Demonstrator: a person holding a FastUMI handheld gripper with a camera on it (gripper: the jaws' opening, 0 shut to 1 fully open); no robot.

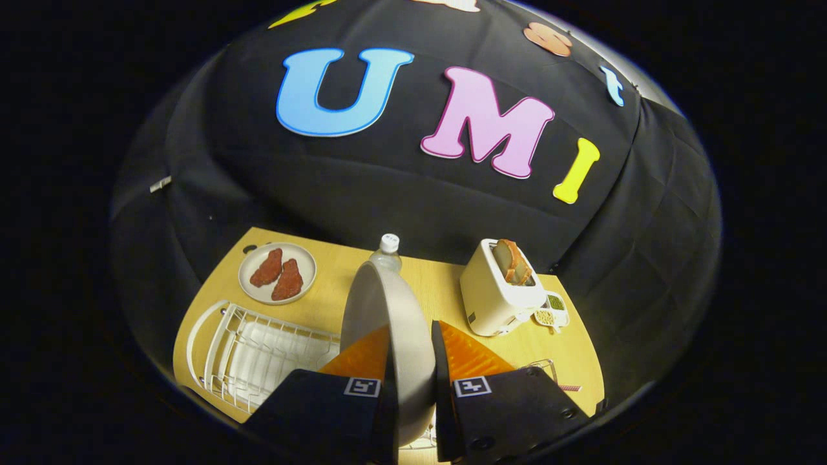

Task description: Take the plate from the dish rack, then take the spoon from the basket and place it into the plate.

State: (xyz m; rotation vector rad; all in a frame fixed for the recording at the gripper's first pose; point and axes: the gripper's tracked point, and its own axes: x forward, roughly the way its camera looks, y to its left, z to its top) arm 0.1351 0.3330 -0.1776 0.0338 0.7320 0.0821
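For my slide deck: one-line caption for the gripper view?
Claw shut on plate, held on edge above dish rack, toaster beyond.

Gripper (411,352), dark screwed mounts, square coded marker tags

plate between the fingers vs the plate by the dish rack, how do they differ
The plate between the fingers stands on edge, clamped by the gripper and raised above the dish rack; the plate beyond the rack lies flat on the table. The gripped one is empty; the flat one carries two reddish-brown food pieces. Both are round and pale.
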